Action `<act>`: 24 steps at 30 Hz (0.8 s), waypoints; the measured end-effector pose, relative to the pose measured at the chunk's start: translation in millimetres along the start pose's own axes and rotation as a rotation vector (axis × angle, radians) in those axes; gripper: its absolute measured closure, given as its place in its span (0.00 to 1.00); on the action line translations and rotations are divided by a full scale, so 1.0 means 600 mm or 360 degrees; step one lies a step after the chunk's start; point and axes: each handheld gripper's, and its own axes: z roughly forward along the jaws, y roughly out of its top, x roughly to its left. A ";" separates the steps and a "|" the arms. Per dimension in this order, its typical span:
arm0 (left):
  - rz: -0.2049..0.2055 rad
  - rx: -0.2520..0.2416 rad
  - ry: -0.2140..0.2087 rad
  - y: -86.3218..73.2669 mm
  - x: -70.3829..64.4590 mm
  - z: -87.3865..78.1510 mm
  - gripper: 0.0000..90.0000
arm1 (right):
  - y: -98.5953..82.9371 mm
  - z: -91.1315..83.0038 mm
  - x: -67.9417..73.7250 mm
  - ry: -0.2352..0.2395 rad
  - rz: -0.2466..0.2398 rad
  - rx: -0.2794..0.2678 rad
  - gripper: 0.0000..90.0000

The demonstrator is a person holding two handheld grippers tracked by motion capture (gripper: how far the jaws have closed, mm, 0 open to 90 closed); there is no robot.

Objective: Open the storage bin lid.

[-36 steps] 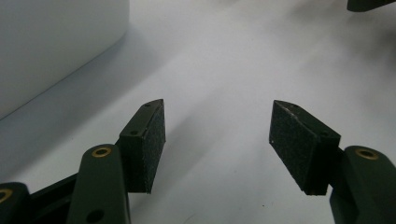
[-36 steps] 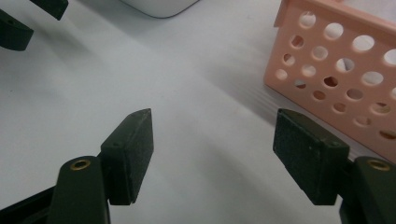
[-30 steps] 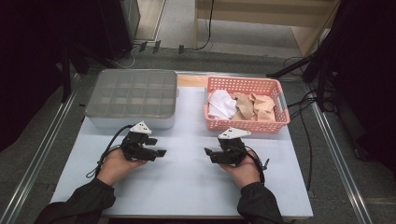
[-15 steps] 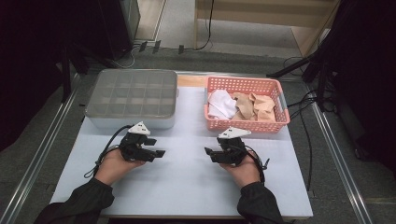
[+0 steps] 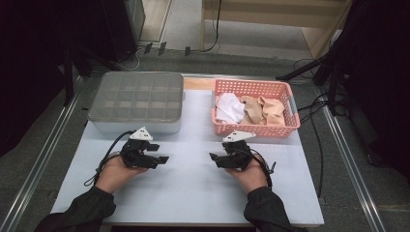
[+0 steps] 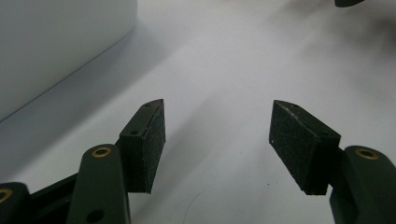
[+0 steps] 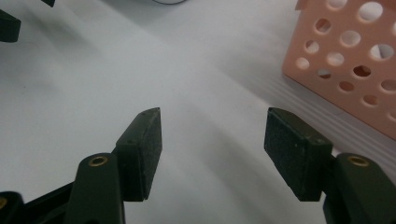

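**Both grippers wide open, low over the table**

Left gripper held just in front of the grey box, jaws spread wide with nothing between them, bare white table under the pads. Right gripper set in front of the pink basket, jaws likewise wide and empty. In the basket, white cloth left of beige cloth.
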 end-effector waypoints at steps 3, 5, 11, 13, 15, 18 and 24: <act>0.0000 -0.0005 0.0005 -0.002 -0.001 -0.002 0.42 | 0.004 0.003 0.004 0.0004 -0.0023 0.0011 0.45; 0.0002 -0.0001 0.0008 -0.003 -0.001 -0.003 0.42 | 0.004 0.005 0.005 0.0010 -0.0022 0.0021 0.45; -0.0023 -0.0007 0.0026 -0.008 -0.002 -0.006 0.44 | 0.007 0.016 0.010 0.0015 -0.0042 0.0074 0.45; -0.0025 -0.0008 0.0016 -0.008 -0.002 -0.006 0.44 | 0.008 0.020 0.012 0.0024 -0.0050 0.0085 0.45; -0.0031 0.0020 0.0000 -0.010 -0.002 -0.005 0.44 | 0.009 0.024 0.014 0.0037 -0.0058 0.0095 0.45; -0.0040 0.0022 -0.0016 -0.010 -0.001 -0.006 0.45 | 0.011 0.027 0.018 0.0048 -0.0058 0.0101 0.45; -0.0096 0.0013 -0.0027 -0.011 0.011 -0.017 0.46 | 0.016 0.030 0.022 0.0076 -0.0060 0.0083 0.45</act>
